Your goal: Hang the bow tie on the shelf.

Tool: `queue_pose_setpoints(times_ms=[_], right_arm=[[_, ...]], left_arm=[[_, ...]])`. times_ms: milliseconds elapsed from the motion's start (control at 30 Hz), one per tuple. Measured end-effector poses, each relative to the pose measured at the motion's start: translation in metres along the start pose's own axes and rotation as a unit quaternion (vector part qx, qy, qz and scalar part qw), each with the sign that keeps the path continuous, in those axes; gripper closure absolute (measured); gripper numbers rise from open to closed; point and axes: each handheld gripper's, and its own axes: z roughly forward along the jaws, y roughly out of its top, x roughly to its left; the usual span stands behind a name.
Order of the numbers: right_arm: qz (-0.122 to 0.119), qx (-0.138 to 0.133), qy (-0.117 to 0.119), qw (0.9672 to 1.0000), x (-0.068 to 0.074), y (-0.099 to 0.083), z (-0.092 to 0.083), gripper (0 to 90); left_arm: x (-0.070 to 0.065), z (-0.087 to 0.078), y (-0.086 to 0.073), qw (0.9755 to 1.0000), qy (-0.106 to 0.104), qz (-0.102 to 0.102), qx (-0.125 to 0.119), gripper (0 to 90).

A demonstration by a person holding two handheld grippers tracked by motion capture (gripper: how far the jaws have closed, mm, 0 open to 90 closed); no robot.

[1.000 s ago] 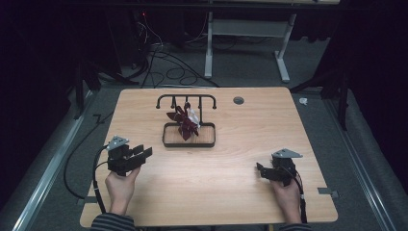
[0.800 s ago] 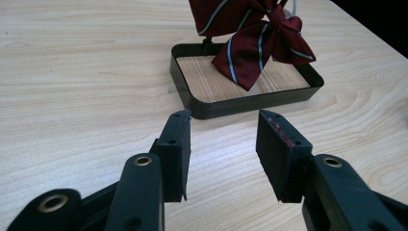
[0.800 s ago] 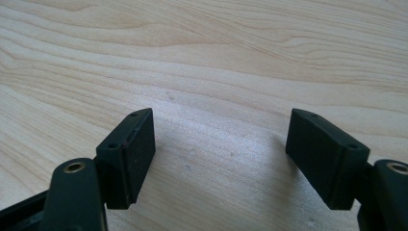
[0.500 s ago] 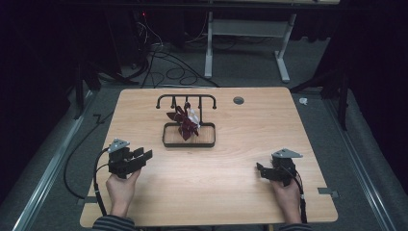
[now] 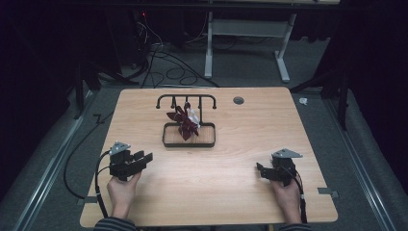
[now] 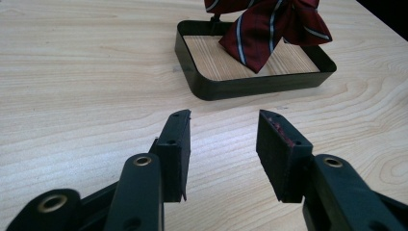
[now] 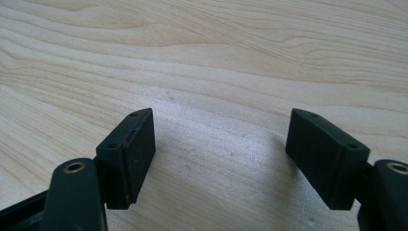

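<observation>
little has shifted since a second ago: the left claw [image 5: 144,159] sits a touch lower on the table [image 5: 240,144] edge side than before, the right claw [image 5: 262,171] has kept its place, and the bow tie has not stirred.

left claw stands well open, nothing between its jaws, aimed toward the rack [image 6: 250,82]. right claw gapes wide too, empty, over bare wood near the table's right front.

the bow tie [image 5: 184,122], dark red with thin pale stripes, hangs from the rack's top rail [image 5: 186,98], its lower tip drooping into the black-walled tray with the wooden floor. in the left claw's view the bow tie [image 6: 269,24] shows just beyond the tray's near wall. a whitish bit sits behind it; i cannot tell what it is.

judged from its look, it is light, soft cloth that will fold and slide rather than resist, so a pinch on a loose wing would likely deform it. the knot at the middle, or the band where it hooks over the rail, seems the firmer hold. the rack looks light and might shift if tugged.

no brand, label or writing can be read.
</observation>
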Motion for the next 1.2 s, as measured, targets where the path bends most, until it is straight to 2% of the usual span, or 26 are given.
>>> queue_pose_setpoints(times_ms=[233,667,1200], right_arm=[[0.0,0.0,0.0,1.0,0.0,0.0,0.0,26.9],[0.0,0.0,0.0,1.0,0.0,0.0,0.0,26.9],[0.0,0.0,0.0,1.0,0.0,0.0,0.0,26.9]], left_arm=[[0.0,0.002,-0.003,1.0,-0.003,-0.006,0.0,56.4],[0.004,0.009,-0.012,0.9998,0.004,-0.014,0.009,55.6],[0.006,0.022,-0.023,0.9992,0.025,-0.009,0.029,54.3]])
